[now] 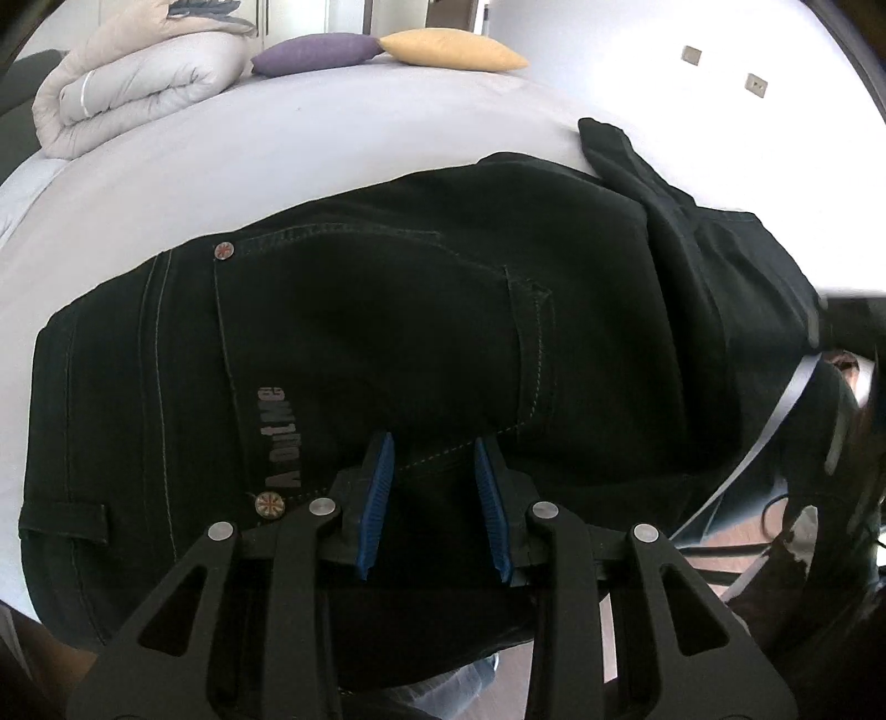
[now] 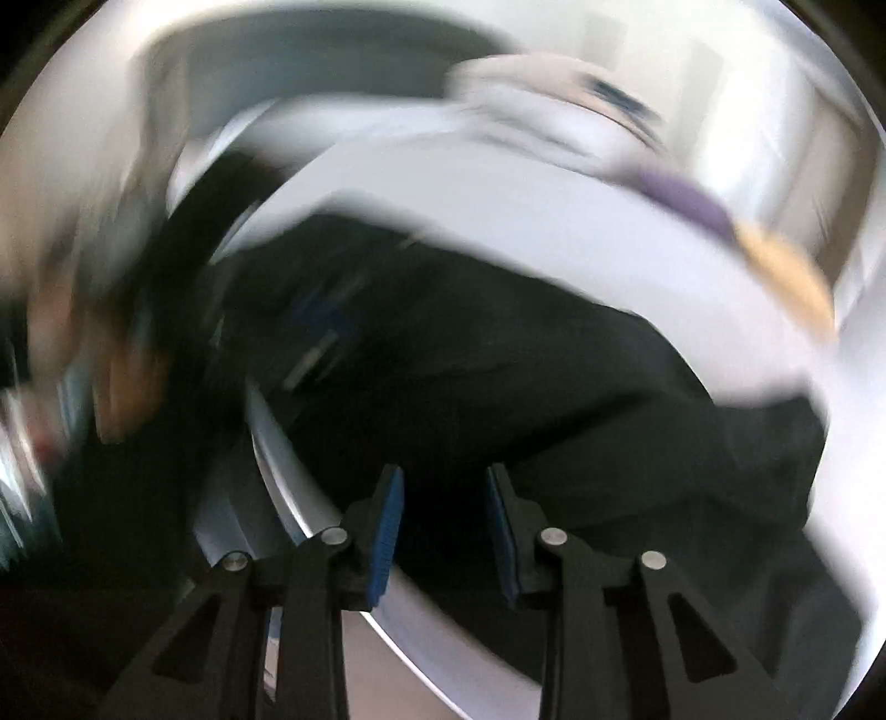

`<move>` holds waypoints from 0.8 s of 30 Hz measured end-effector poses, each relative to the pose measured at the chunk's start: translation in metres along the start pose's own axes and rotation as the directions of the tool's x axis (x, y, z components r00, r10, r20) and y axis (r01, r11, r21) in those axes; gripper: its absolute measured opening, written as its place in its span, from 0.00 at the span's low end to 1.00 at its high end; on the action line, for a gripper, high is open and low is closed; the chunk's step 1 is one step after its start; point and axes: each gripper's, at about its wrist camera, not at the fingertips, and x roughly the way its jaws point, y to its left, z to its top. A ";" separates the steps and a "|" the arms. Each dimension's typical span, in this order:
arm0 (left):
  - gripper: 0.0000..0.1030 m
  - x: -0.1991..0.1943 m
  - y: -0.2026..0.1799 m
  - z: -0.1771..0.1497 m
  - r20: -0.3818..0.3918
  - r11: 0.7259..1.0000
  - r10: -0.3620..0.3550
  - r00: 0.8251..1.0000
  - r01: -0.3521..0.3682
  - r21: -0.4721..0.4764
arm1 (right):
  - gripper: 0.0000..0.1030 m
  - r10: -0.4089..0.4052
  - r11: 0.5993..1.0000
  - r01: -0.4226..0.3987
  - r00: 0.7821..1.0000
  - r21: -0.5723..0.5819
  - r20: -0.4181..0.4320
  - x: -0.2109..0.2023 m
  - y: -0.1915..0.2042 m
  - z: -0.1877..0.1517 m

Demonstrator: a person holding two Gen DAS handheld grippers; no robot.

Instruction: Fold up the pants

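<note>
1. We've got black pants lying on a pale bed sheet, waistband end to the left in the left wrist view, with a back pocket, a printed logo and two round rivets showing. The leg end bunches up off to the right, near the bed's edge.
2. Our left gripper sits just above the seat of the pants, blue pads parted with a clear gap, gripping nothing.
3. Our right gripper is over the same dark fabric. That view is badly smeared, but its fingers are spread apart too, and no cloth is pinched between them.
4. At the far end of the bed: a rolled beige duvet, a purple cushion and a yellow cushion.
</note>
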 end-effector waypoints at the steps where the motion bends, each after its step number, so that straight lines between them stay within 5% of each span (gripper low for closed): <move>1: 0.28 0.001 -0.001 0.000 -0.003 1.000 0.002 1.000 -0.002 -0.001 | 0.31 0.023 0.988 -0.029 0.999 0.155 0.035 -0.007 -0.037 0.007; 2: 0.28 0.001 -0.002 0.002 -0.006 1.000 0.000 1.000 0.000 -0.007 | 0.31 0.026 0.964 -0.041 0.998 0.261 0.062 -0.012 -0.066 0.010; 5: 0.28 0.001 0.004 0.000 -0.004 0.999 -0.017 1.000 0.017 -0.038 | 0.33 -0.008 0.774 -0.113 0.982 0.623 0.187 -0.027 -0.178 0.006; 6: 0.28 0.001 0.006 -0.001 -0.002 0.999 -0.022 1.000 0.022 -0.046 | 0.35 -0.023 0.729 -0.123 0.979 0.674 0.204 -0.028 -0.198 0.003; 9: 0.28 0.002 0.008 0.000 0.000 0.997 -0.031 1.000 0.031 -0.073 | 0.36 -0.035 0.509 -0.190 0.970 0.840 0.240 -0.016 -0.272 -0.018; 12: 0.28 0.001 0.009 -0.001 0.001 0.996 -0.032 1.000 0.032 -0.087 | 0.36 -0.021 0.391 -0.187 0.977 0.901 0.212 0.004 -0.303 -0.029; 16: 0.28 0.002 0.013 0.000 -0.001 0.995 -0.034 0.999 0.034 -0.091 | 0.36 0.004 0.305 -0.131 0.991 0.943 0.136 0.036 -0.323 -0.036; 24: 0.28 0.003 0.013 0.000 -0.005 0.995 -0.034 0.999 0.033 -0.098 | 0.36 0.014 0.189 -0.166 0.986 0.968 0.167 0.075 -0.345 -0.038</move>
